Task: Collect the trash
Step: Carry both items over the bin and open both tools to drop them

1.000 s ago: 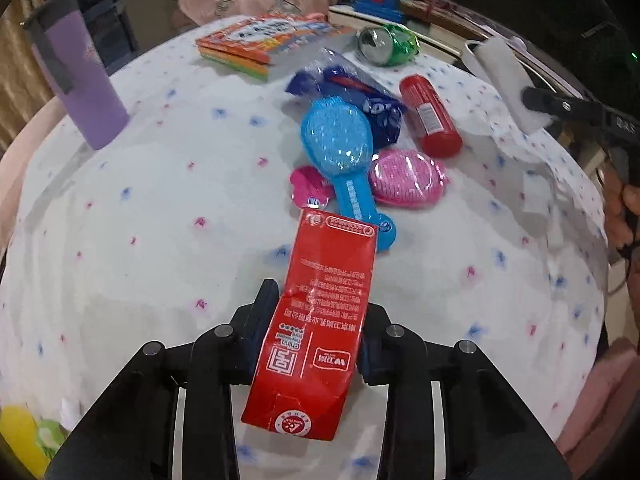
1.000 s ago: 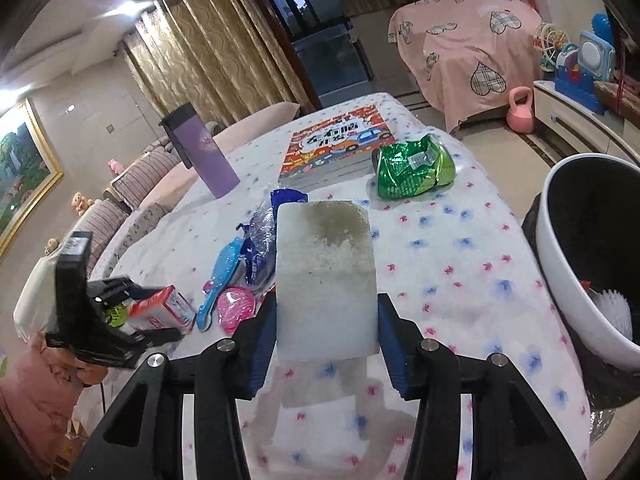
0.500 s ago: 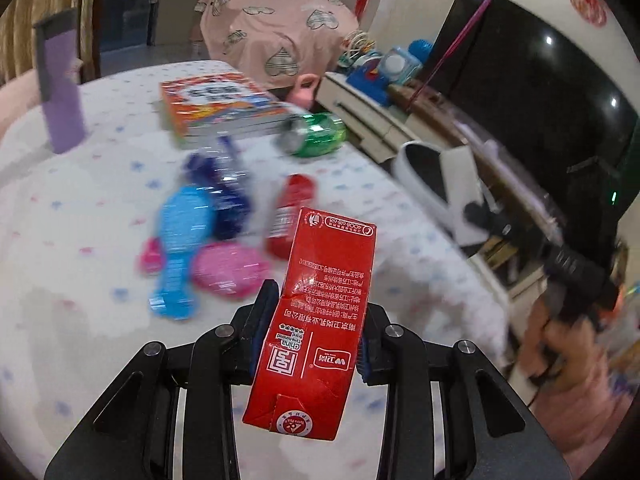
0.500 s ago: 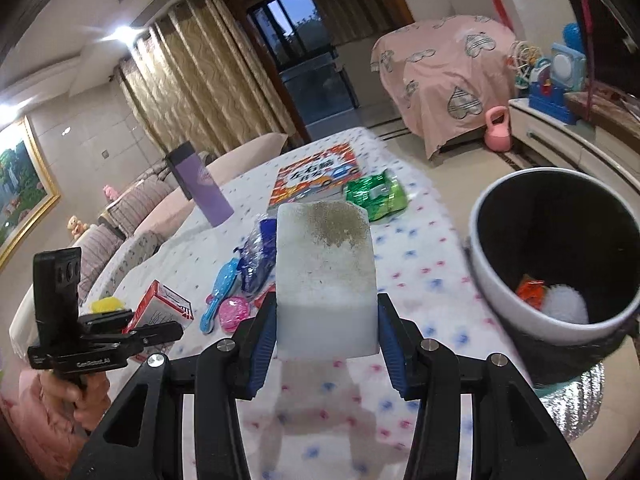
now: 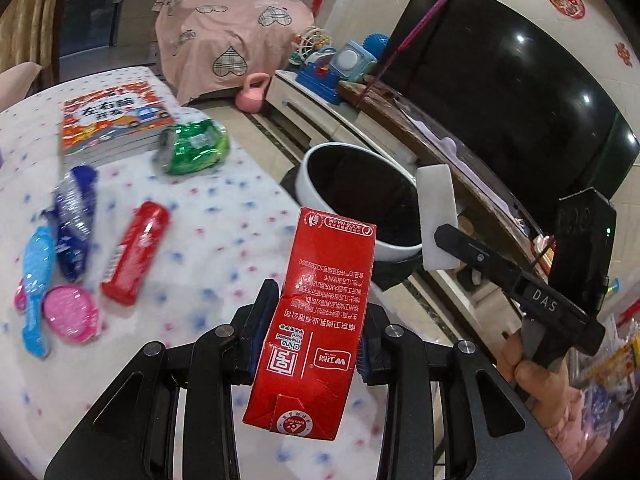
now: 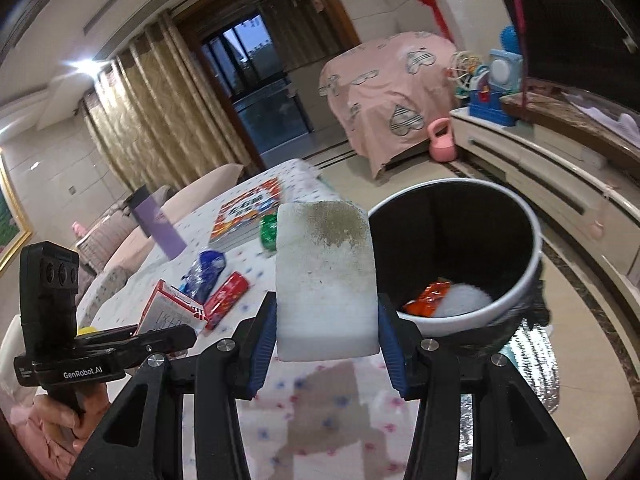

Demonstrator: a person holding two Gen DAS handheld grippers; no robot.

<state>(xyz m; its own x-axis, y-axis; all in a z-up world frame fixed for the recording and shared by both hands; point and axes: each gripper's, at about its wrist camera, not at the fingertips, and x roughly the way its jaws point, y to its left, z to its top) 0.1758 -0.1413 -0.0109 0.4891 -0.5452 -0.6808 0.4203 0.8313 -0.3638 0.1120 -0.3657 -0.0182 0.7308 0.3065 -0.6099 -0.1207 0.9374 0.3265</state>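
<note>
Red flattened milk carton [image 5: 316,312] clamped in the left gripper [image 5: 308,340] and soiled white sponge block [image 6: 326,280] in the right gripper [image 6: 326,344], neither dropped yet; white-rimmed black bin [image 6: 534,248] just ahead holds some trash, green crushed can [image 5: 194,150] remains beyond on the cloth.

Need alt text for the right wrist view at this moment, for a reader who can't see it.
The right gripper is shut on a dirty white sponge, held beside an open bin that holds an orange wrapper. Behind, a spotted tablecloth carries books, wrappers and a red tube; at left, the left gripper holds a red carton.
</note>
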